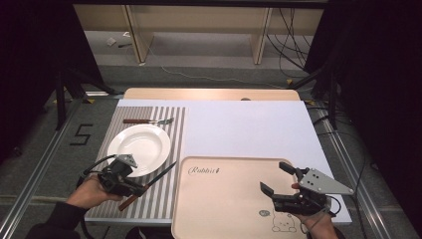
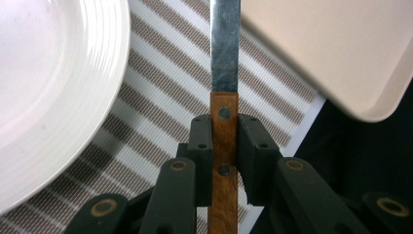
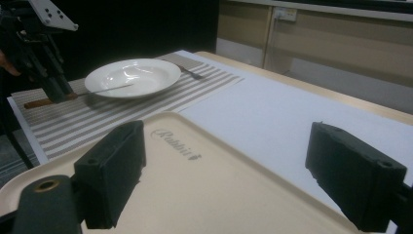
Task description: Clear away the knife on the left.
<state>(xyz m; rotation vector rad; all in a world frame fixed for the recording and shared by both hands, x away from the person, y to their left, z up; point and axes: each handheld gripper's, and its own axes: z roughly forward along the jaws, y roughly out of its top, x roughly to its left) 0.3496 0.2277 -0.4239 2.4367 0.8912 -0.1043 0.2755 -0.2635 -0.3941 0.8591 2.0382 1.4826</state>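
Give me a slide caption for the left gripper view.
Left gripper clamps the knife by its wooden handle, over the striped placemat.

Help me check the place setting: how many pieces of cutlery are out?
2. A knife is clamped by its wooden handle in the left tongs, beside the plate. A fork lies on the striped mat beyond the plate.

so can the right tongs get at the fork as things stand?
Probably yes, with a long reach. The right tongs are open and empty over the tray; the fork lies on the striped mat beyond the plate, with bare tabletop along the way. The left tongs hold the knife nearer in.
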